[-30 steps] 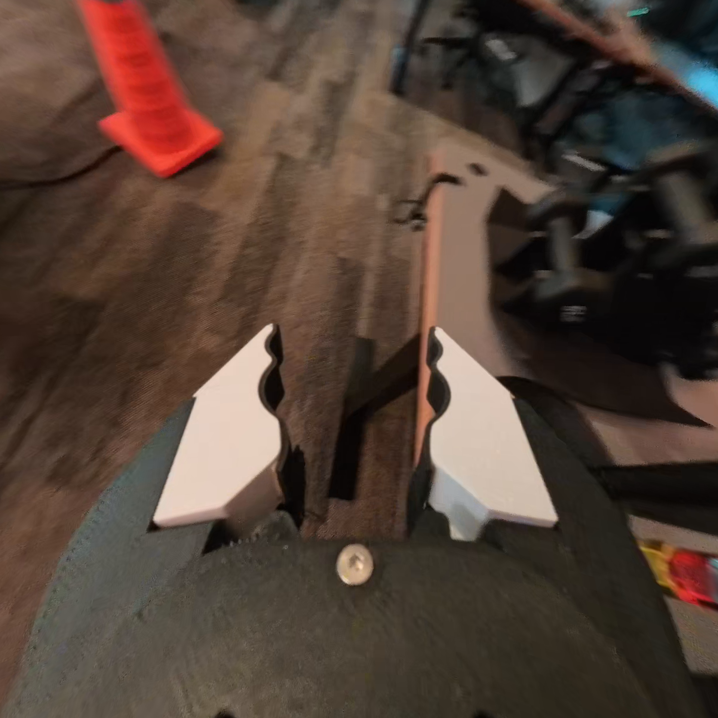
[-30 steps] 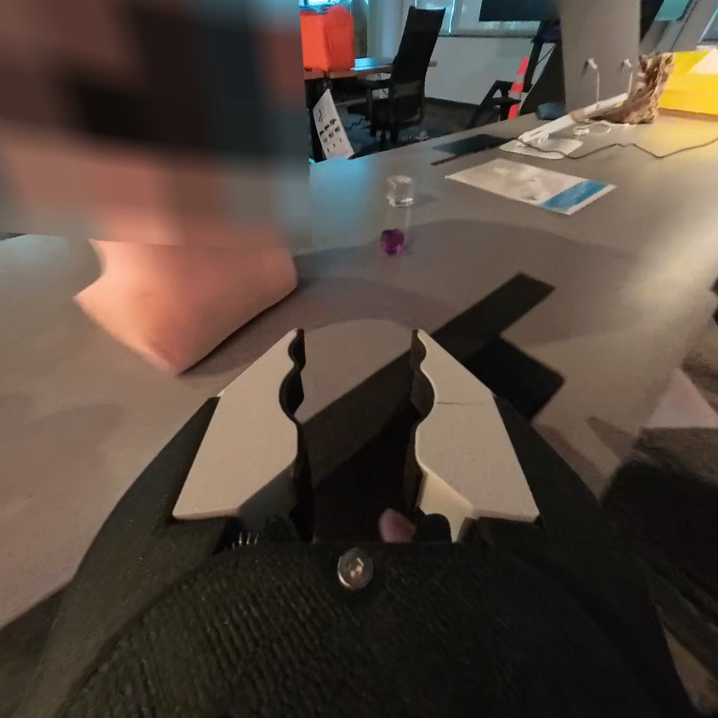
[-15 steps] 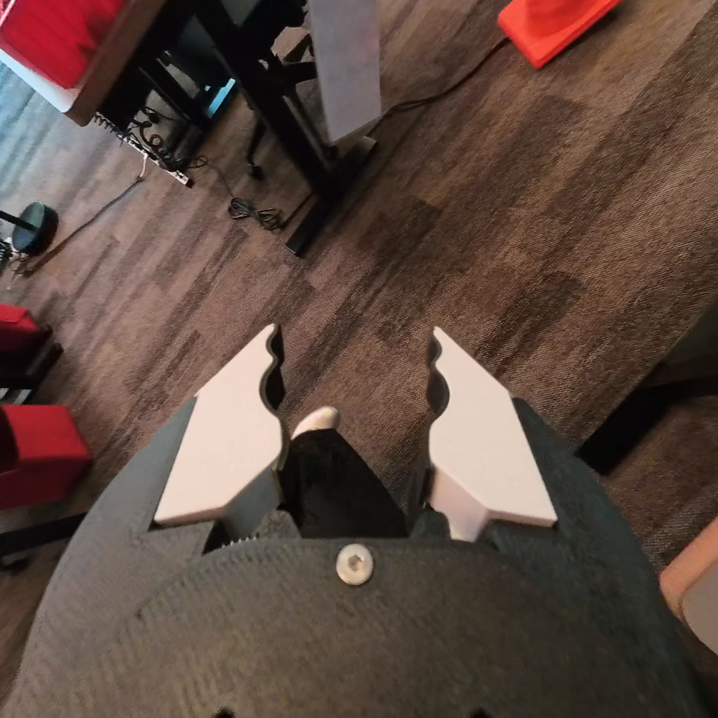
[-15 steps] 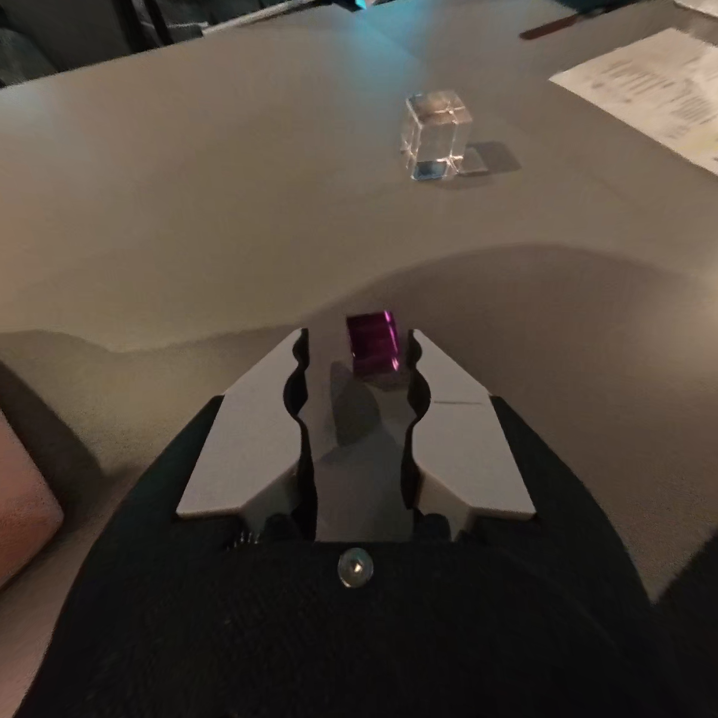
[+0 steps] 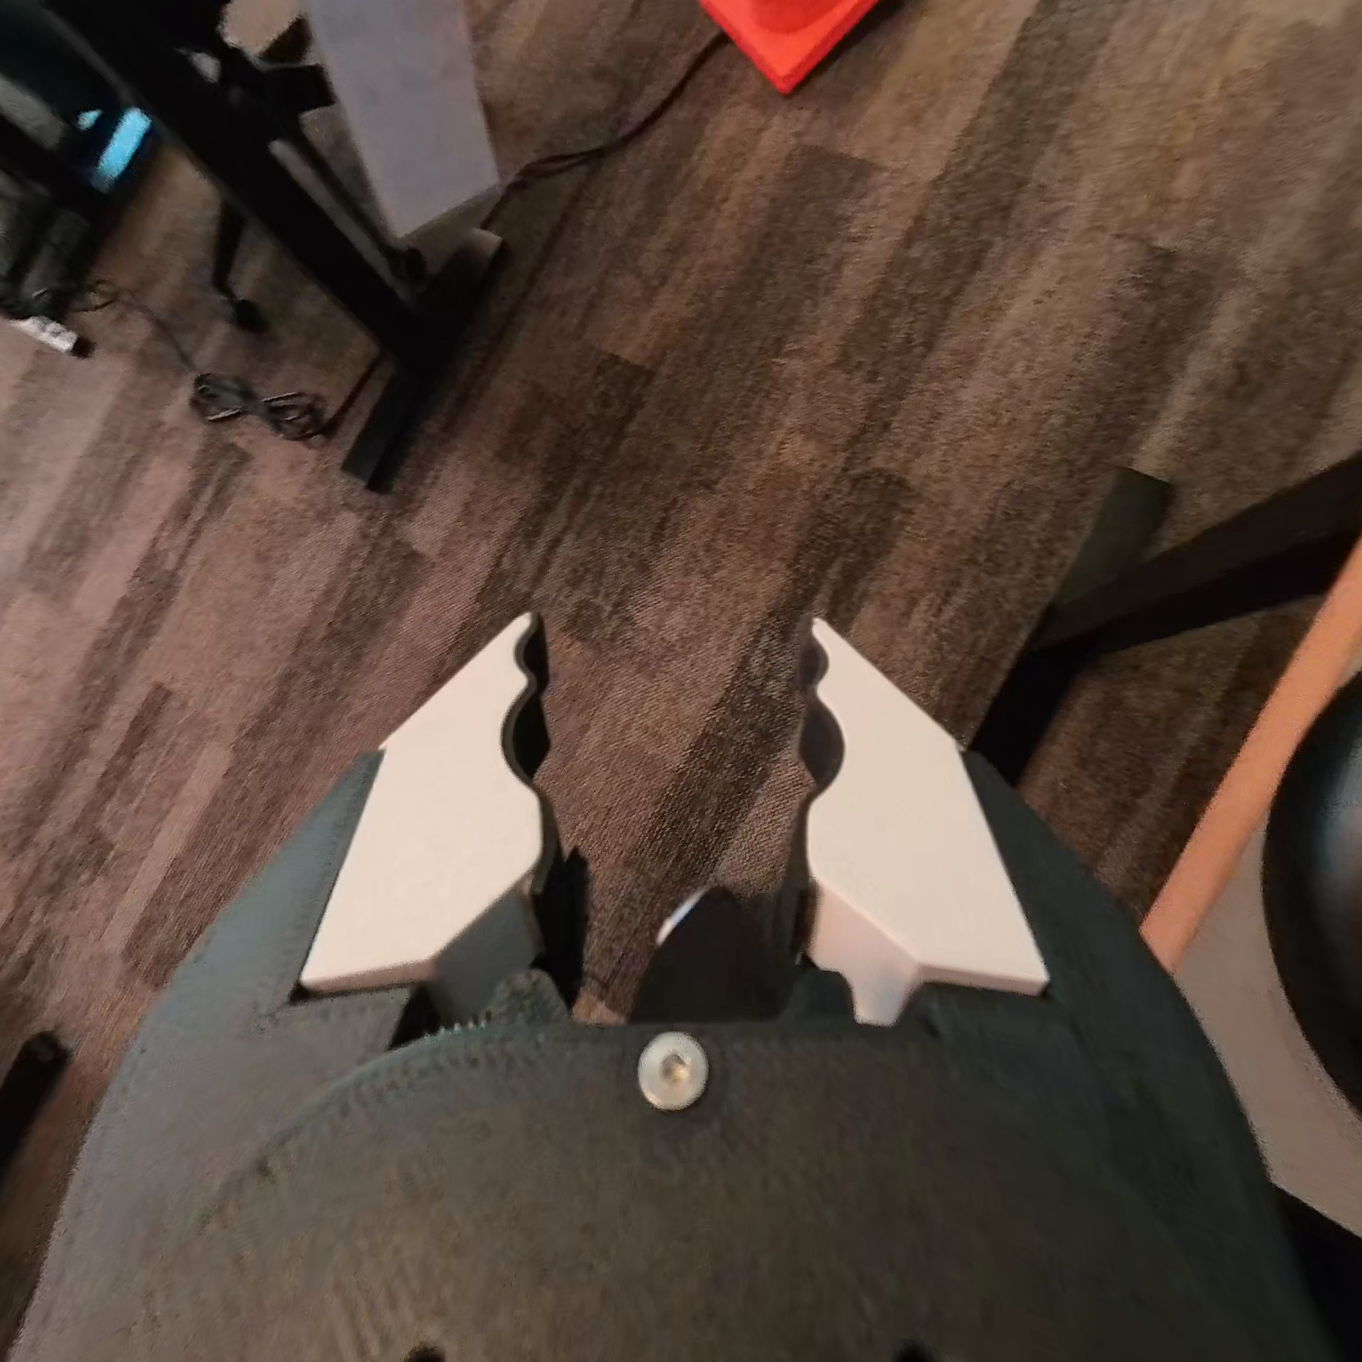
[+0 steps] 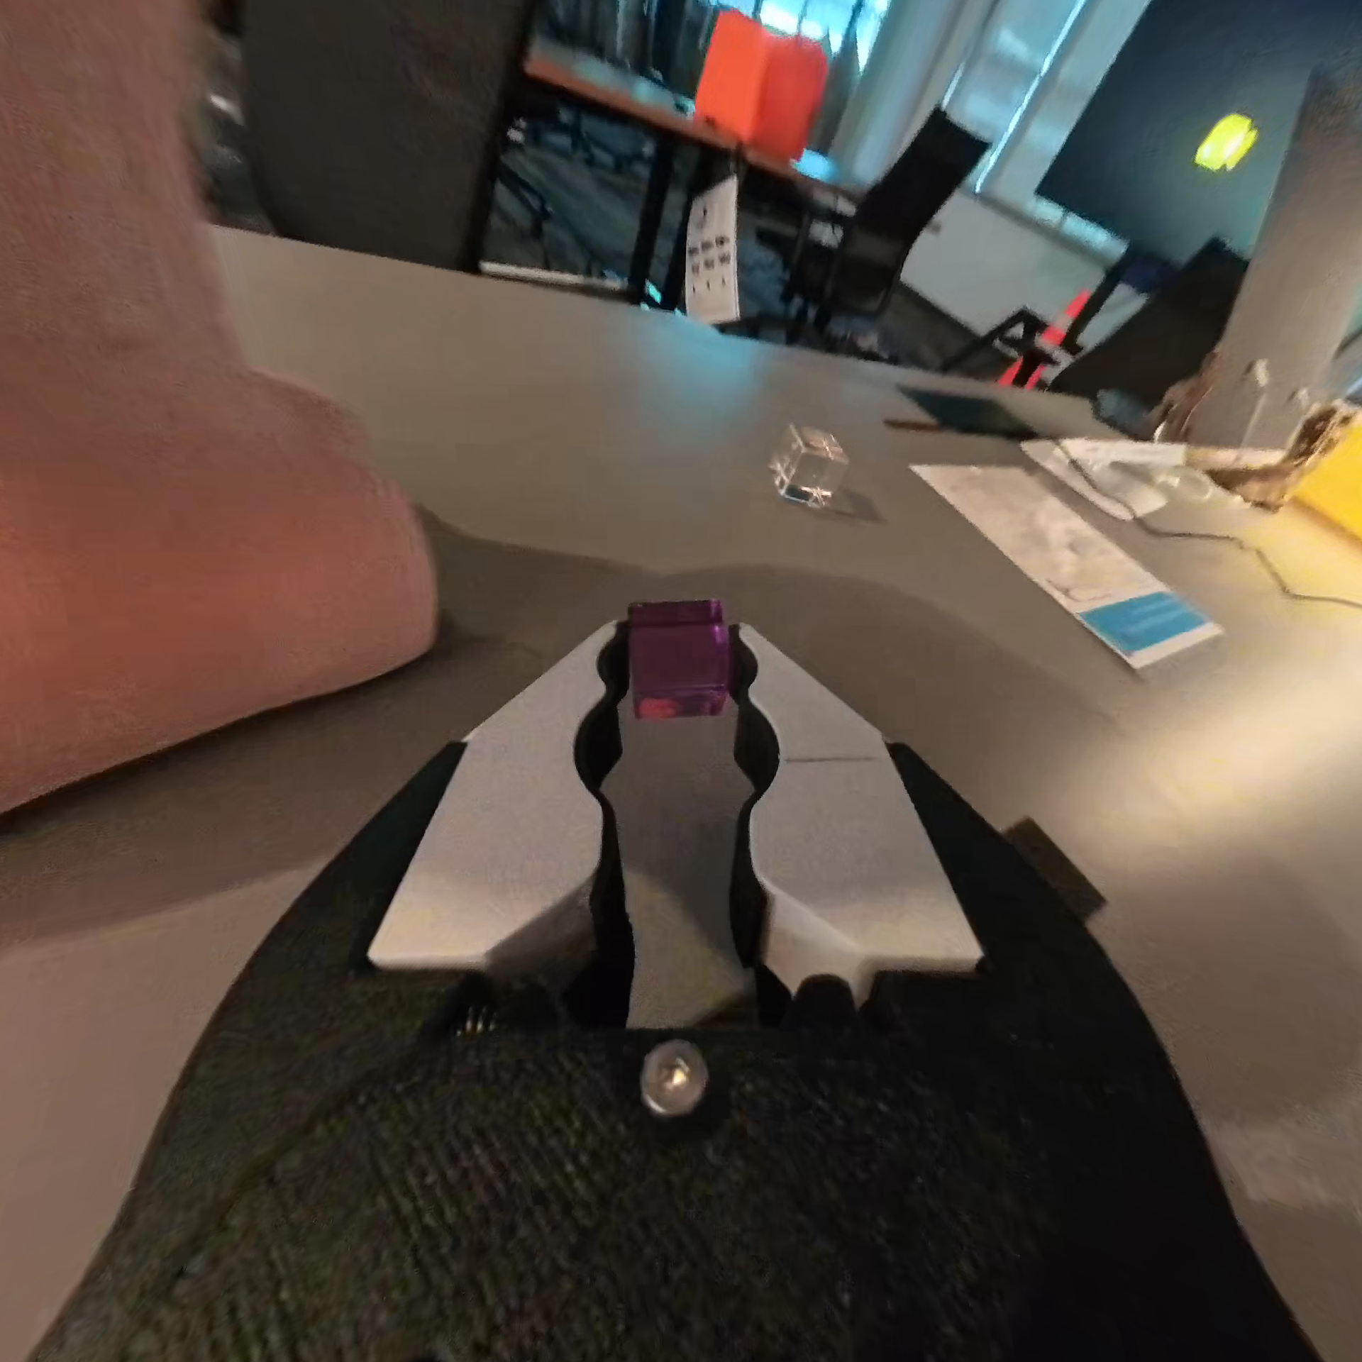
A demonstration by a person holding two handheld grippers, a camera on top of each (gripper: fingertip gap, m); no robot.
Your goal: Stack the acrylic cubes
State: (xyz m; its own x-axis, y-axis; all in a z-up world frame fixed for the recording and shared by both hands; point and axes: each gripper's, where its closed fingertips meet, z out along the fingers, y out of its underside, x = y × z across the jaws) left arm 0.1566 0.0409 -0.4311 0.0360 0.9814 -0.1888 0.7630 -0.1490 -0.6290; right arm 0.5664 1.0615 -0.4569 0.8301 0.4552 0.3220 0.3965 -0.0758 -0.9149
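Item: my right gripper (image 6: 678,648), fingertips clamped on the side faces of a purple cube (image 6: 676,659), held clear above the grey table (image 6: 560,413). Clear cube (image 6: 808,476) far right; pink cushion (image 6: 169,531) near left. Handling note: pinch is at the very tips, so keep it level. My left gripper (image 5: 672,641): spread wide, bare, over brown carpet (image 5: 737,354).

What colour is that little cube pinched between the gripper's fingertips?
Purple, see-through cube; the right wrist view shows it best.
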